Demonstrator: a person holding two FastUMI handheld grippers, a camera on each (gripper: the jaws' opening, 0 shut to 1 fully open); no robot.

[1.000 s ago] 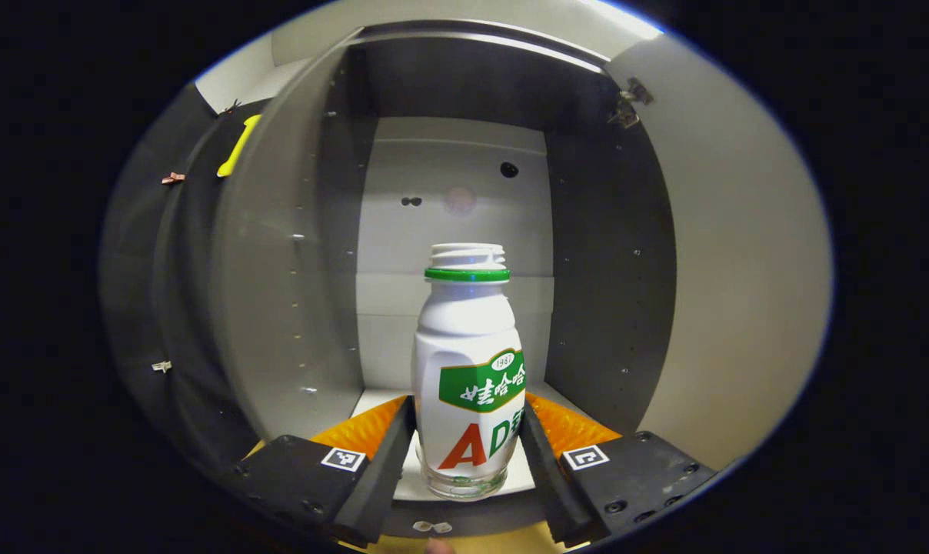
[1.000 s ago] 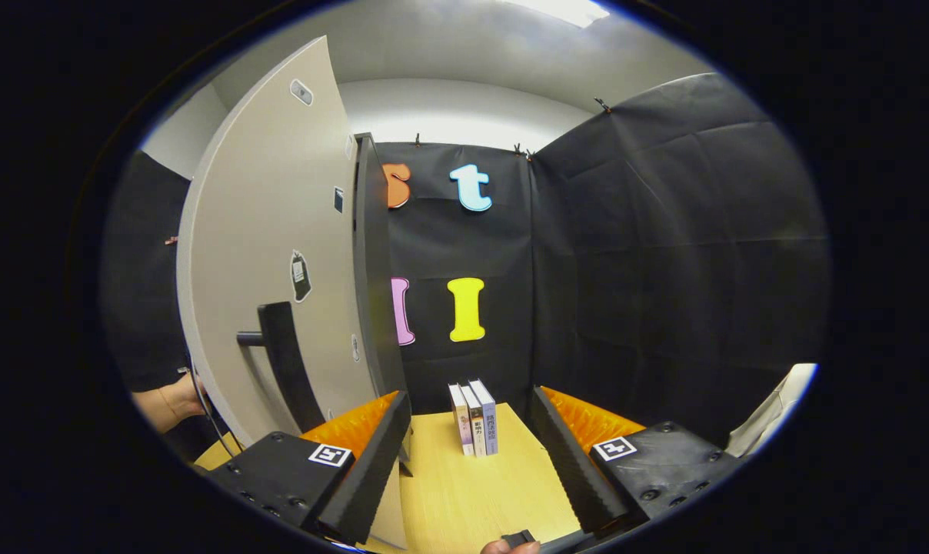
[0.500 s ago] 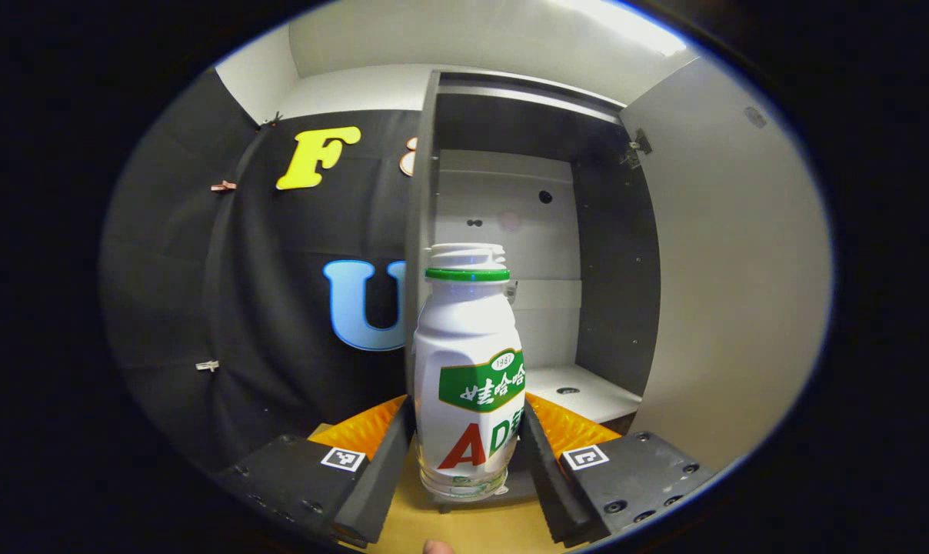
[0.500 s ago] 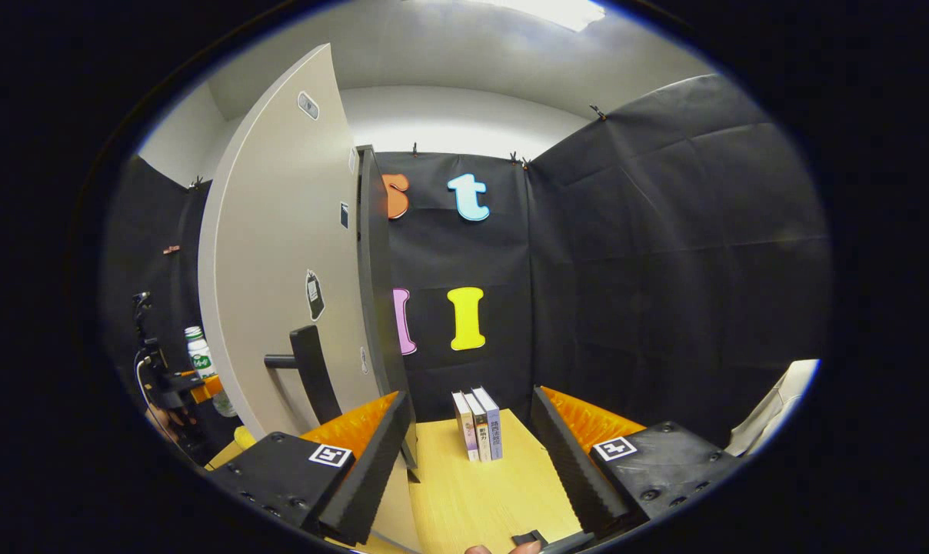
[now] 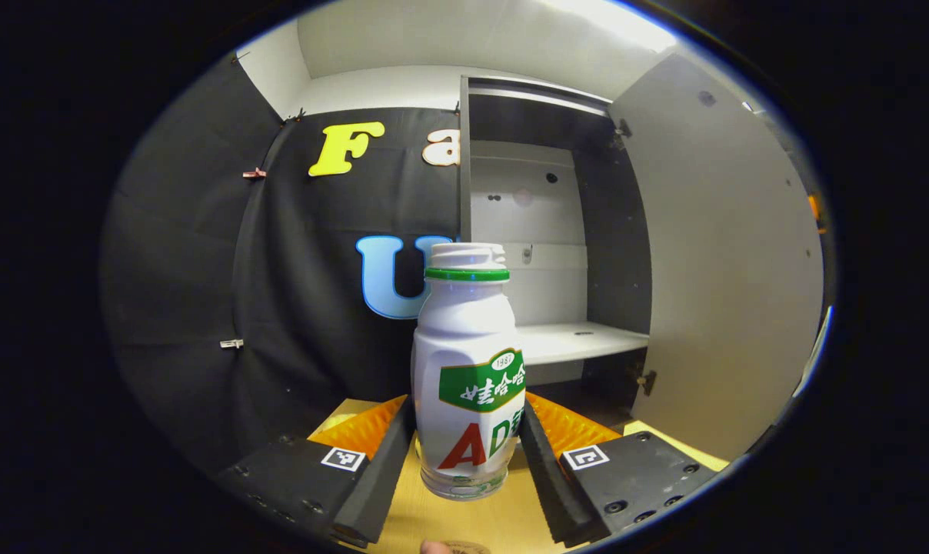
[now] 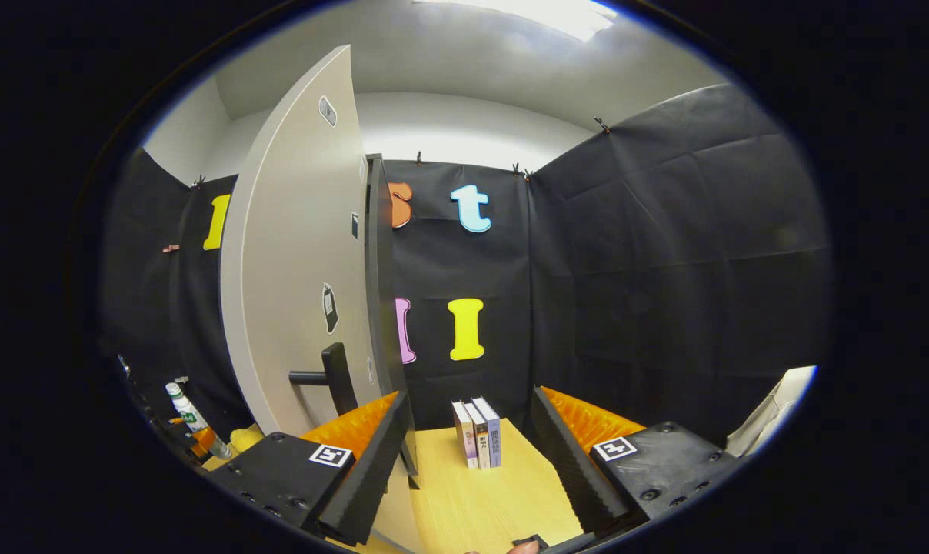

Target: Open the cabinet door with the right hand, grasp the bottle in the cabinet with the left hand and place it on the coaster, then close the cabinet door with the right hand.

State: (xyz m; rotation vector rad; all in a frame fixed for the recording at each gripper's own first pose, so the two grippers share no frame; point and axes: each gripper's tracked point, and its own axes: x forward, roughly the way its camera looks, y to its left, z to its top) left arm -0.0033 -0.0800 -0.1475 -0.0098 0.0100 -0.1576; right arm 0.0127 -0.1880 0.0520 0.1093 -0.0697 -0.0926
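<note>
A white bottle [image 5: 468,362] with a green label and green neck ring stands upright between my left gripper's fingers, and the left gripper [image 5: 467,419] is shut on it. It hangs over the wooden table [image 5: 503,523], in front of the open cabinet [image 5: 541,254], whose white shelf [image 5: 580,342] is bare. The cabinet door [image 5: 718,254] stands swung out to the right. In the right gripper view the same door [image 6: 295,269] with its dark handle [image 6: 334,377] is just left of my right gripper [image 6: 472,462], which is open and holds nothing. The bottle [image 6: 188,415] appears small at the far left.
Three books [image 6: 478,432] stand upright on the wooden table [image 6: 464,508] ahead of the right gripper. A small yellow object [image 6: 241,438] lies low beside the door. Something white [image 6: 772,408] sits at the right edge. Black cloth walls surround the table.
The left gripper has drawn the bottle back out of the cabinet and away from it. The right gripper has backed off slightly from the door, which stays open.
</note>
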